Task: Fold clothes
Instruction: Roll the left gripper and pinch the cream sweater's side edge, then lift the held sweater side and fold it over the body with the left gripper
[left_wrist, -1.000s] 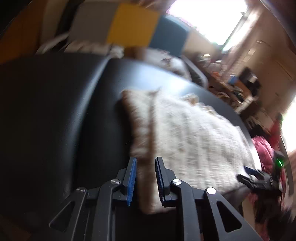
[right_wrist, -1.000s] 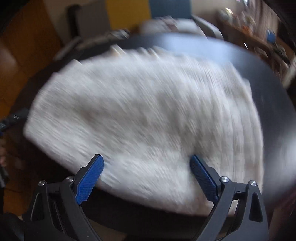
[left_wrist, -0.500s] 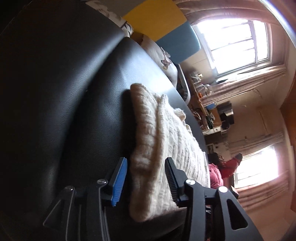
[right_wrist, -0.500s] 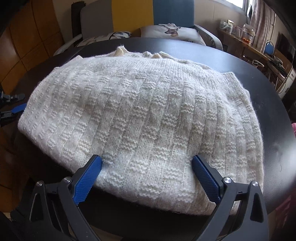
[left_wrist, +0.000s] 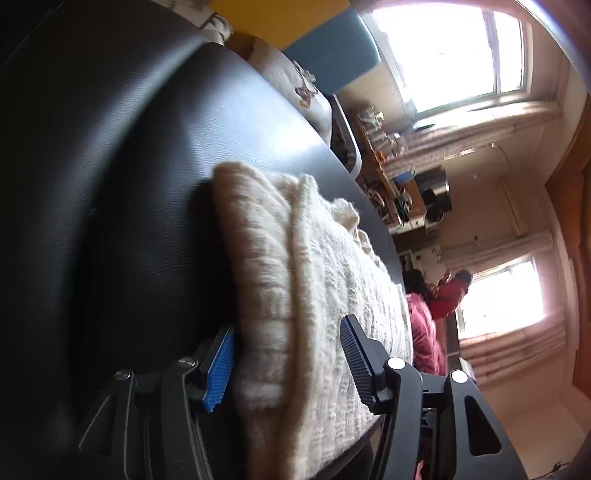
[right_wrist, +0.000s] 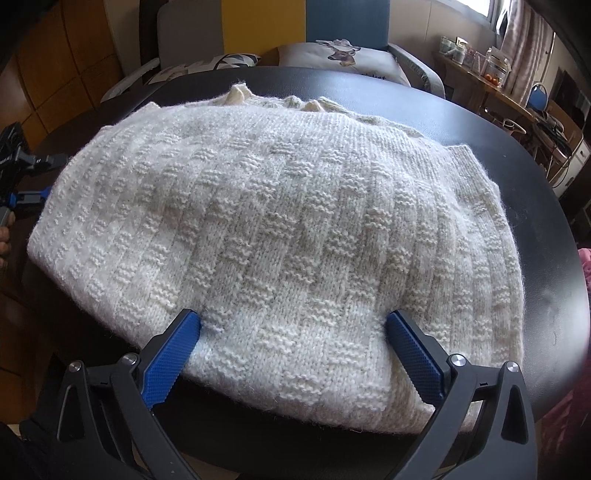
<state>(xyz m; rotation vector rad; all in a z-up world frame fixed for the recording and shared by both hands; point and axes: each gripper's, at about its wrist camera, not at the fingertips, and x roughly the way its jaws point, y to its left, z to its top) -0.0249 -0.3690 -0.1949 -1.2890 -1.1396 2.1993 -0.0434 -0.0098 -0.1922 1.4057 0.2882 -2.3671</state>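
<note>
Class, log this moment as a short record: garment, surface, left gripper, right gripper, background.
garment: cream knitted sweater, folded, lying flat
surface: round black table
left gripper: jaws opening, sweater's folded edge between them
right gripper: open wide, straddling the sweater's near edge
background: armchair with deer cushion beyond the table

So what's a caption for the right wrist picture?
Open right tongs straddling a folded white sweater on a black table.
</note>
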